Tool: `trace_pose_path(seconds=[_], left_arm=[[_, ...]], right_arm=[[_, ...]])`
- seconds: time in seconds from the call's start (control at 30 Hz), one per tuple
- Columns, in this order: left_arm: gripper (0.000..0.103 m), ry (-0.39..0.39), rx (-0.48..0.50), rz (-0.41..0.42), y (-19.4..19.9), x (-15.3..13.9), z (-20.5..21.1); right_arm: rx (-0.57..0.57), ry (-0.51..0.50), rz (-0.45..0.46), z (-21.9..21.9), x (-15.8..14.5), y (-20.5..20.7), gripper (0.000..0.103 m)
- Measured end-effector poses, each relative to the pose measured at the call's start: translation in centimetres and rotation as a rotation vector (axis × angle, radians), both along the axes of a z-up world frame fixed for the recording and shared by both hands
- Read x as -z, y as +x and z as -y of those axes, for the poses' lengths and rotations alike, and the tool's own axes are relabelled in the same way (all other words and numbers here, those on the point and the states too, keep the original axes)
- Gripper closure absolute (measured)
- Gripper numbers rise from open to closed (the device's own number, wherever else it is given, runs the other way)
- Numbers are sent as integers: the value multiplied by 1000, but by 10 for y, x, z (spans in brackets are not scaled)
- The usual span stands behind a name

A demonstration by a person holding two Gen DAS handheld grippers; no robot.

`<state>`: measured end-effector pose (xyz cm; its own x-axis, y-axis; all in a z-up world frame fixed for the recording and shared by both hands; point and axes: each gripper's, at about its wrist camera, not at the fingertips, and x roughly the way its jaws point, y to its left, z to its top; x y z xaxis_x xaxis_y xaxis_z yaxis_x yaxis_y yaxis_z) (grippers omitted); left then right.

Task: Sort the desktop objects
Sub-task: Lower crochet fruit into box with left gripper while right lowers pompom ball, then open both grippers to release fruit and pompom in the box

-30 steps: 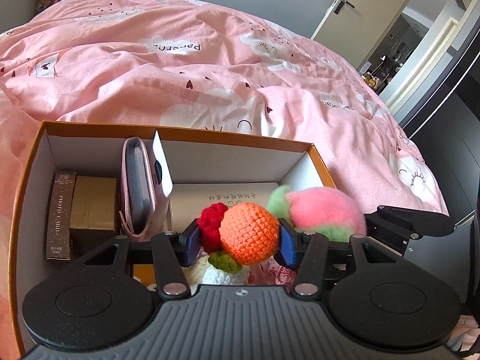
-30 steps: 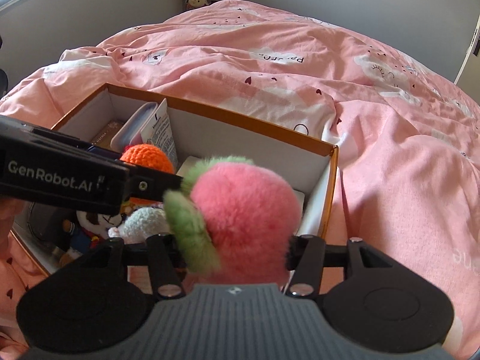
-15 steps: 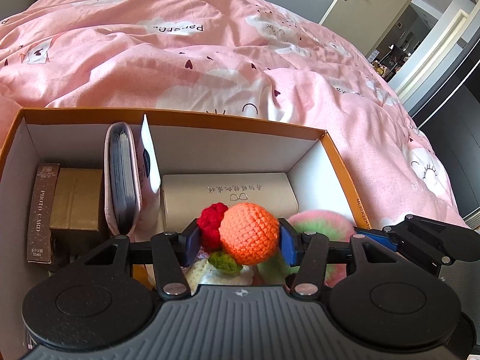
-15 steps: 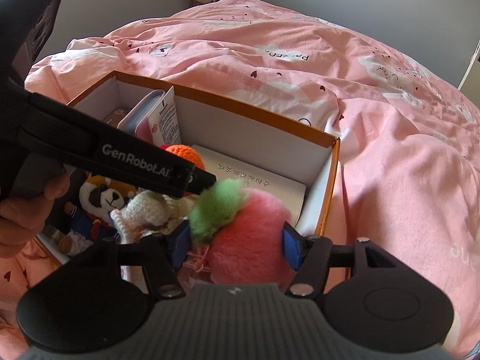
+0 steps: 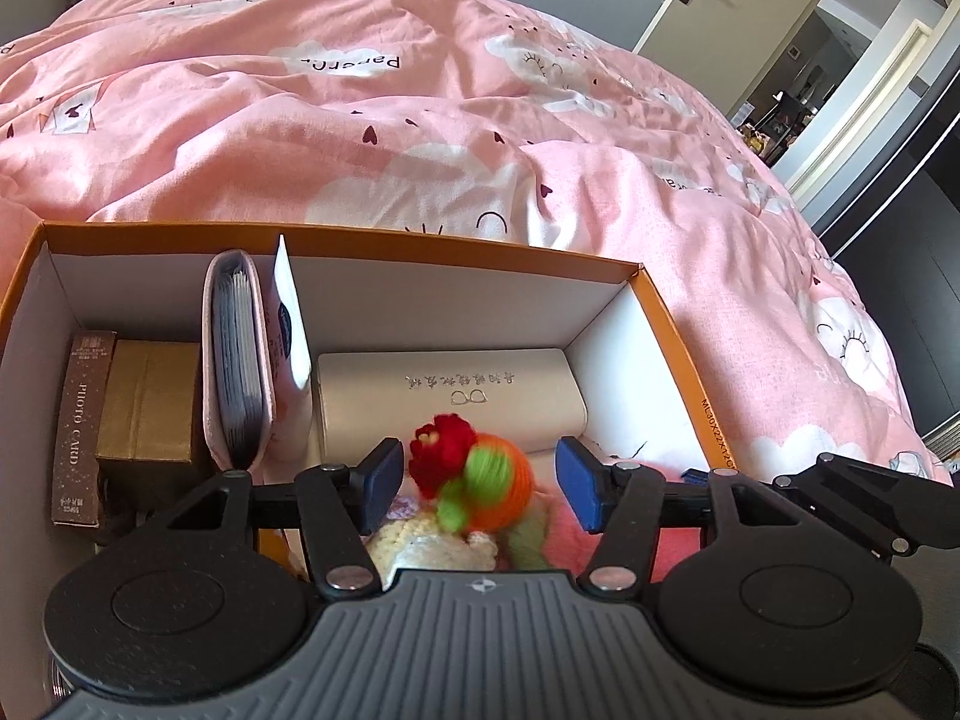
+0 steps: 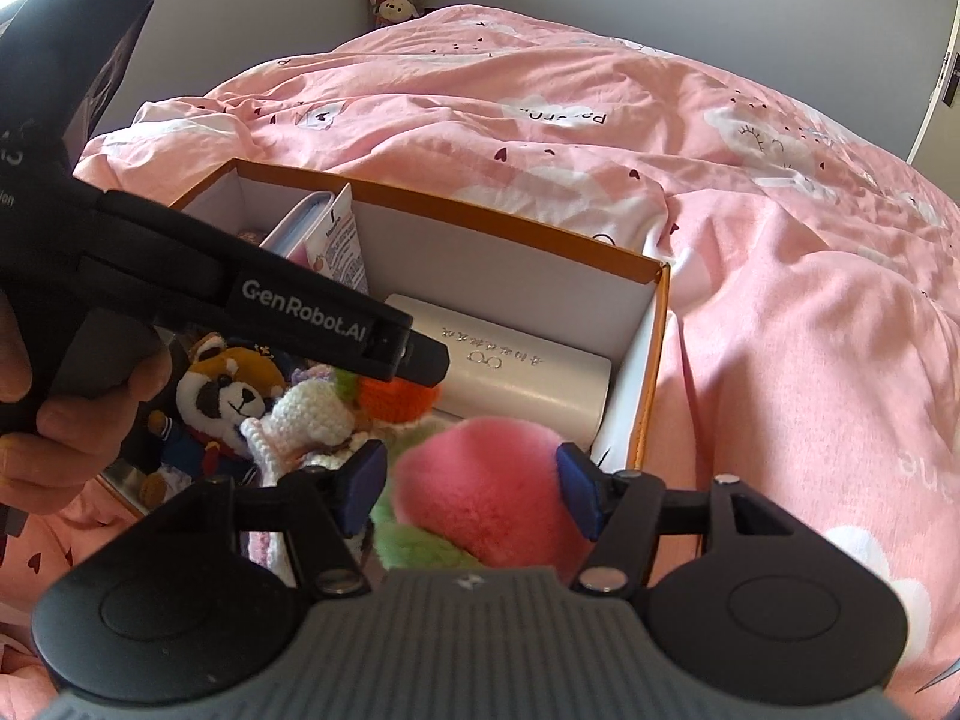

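From the left wrist, the left gripper is opening, its pads clear of the blurred orange crochet fruit dropping between them at lower centre; the box shows a photo-card pack at left.

From the right wrist, the right gripper is standing open around the pink plush peach, untouched; a panda toy is showing at left, half hidden behind the other gripper.
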<state>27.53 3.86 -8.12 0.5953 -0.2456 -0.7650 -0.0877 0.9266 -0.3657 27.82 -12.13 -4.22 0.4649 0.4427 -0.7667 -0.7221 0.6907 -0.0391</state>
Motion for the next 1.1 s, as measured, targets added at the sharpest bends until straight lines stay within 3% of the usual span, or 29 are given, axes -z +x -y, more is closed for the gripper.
trace_pose_path(seconds=[0.17,0.4,0.6,0.93,1.1], left_arm=[[36,19,-20,35,-13,-9,2],[36,148,-56,159,-51,-28,17],[34,193,-99,247,-82,-43,20],[30,242,-196,287,-129,-49,8],[29,247,-259,293,-146,-47,-2]], right_arm=[[14,20,3,4,-2,-6,38],[39,110,30,14,-9,-24,34],[69,188,81,23,-17,-44,33],[180,306,125,33,-20,-67,27],[168,280,161,25,-14,-81,24]])
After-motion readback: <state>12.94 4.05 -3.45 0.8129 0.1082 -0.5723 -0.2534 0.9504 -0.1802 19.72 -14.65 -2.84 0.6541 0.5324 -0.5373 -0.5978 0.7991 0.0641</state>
